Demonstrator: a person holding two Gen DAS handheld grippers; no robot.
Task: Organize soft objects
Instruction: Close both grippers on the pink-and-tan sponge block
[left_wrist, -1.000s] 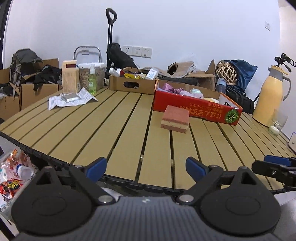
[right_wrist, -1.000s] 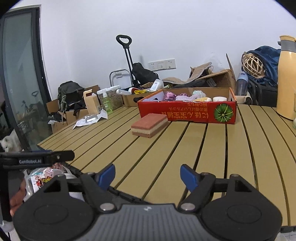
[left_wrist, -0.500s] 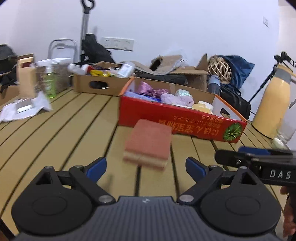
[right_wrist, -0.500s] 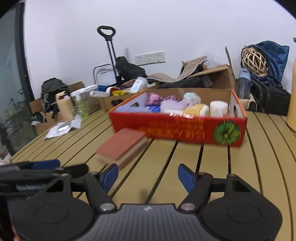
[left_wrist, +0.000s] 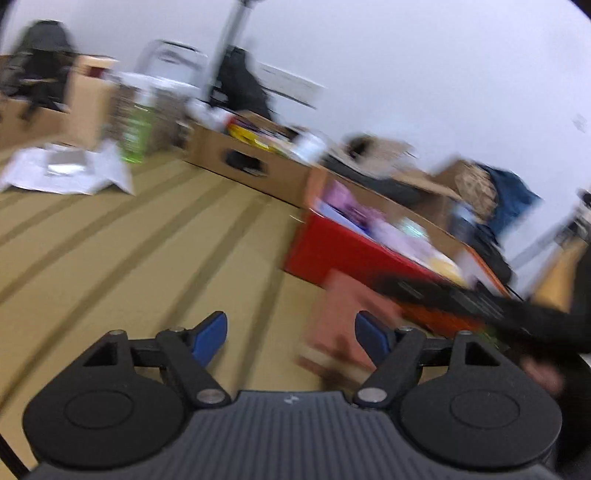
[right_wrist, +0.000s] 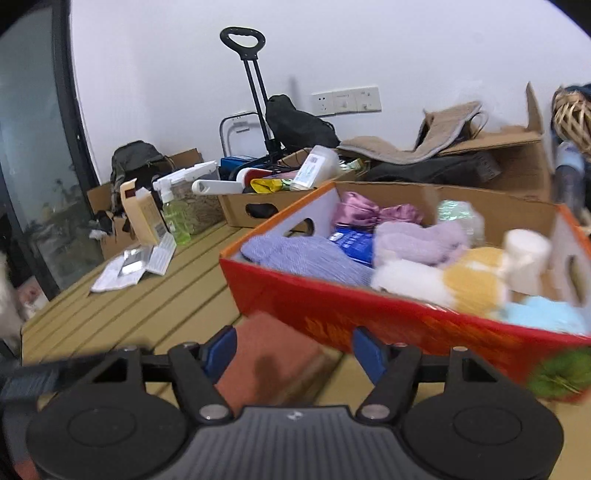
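A brick-red sponge (right_wrist: 273, 365) with a tan underside lies on the slatted table, right in front of the red cardboard box (right_wrist: 332, 306) full of soft items. My right gripper (right_wrist: 295, 350) hangs over the sponge, jaws closing; the sponge sits low between them with a gap at the right pad. In the blurred left wrist view the sponge (left_wrist: 340, 321) lies by the right finger of my left gripper (left_wrist: 291, 334), whose jaws are closing on nothing. The right gripper (left_wrist: 461, 295) crosses in front of the red box (left_wrist: 343, 251).
A brown cardboard box (right_wrist: 266, 206) of bottles stands behind the red box. A green spray bottle (right_wrist: 173, 218), a tan carton (right_wrist: 142, 212) and papers (right_wrist: 125, 267) sit at the table's left. A trolley handle (right_wrist: 255, 85) and bags line the wall. A hand (left_wrist: 543, 373) shows at right.
Both grippers have moved forward over the table to the sponge and red box, which now loom large. The left view has tilted, and both pairs of jaws have narrowed.
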